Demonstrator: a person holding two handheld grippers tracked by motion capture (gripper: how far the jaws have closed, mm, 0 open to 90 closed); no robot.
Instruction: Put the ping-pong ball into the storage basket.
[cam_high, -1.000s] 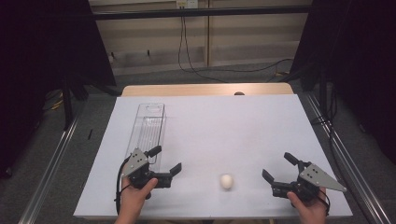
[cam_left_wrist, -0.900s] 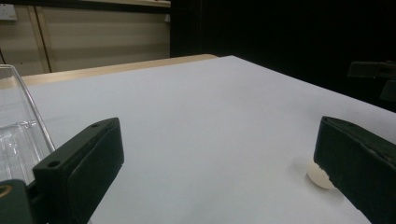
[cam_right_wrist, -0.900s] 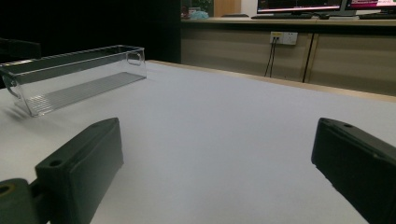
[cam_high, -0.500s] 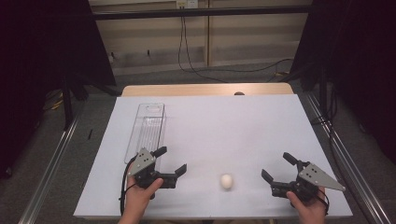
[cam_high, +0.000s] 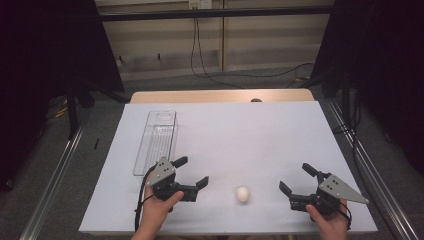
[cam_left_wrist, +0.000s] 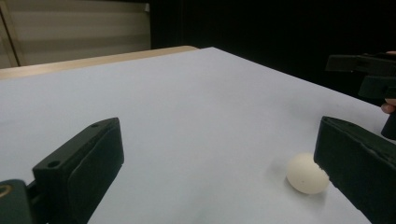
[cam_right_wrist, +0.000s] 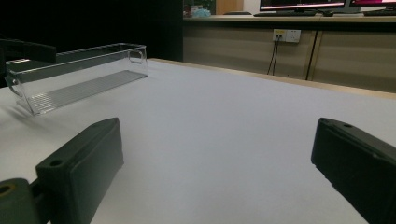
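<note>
A white egg (cam_high: 243, 194) lies on the white table (cam_high: 240, 135) near the front edge, between my two grippers. My left gripper (cam_high: 191, 171) stands open to the egg's left, pointing toward it. In the left gripper view the egg (cam_left_wrist: 306, 173) sits just beside the right jaw, with nothing between the jaws. My right gripper (cam_high: 296, 179) is open to the egg's right, a short gap away. A clear plastic tray (cam_high: 156, 141) lies lengthwise at the left of the table, and it appears in the right gripper view as the tray (cam_right_wrist: 79, 77) at upper left.
The table's wooden far edge (cam_high: 220, 95) carries a small dark object (cam_high: 256, 100). Metal rails (cam_high: 55, 170) run along both sides of the table. Dark curtains stand left and right. Cables hang on the back wall (cam_high: 200, 45).
My left gripper has moved to the right, closer to the egg. The right gripper and the egg have stayed in place.
</note>
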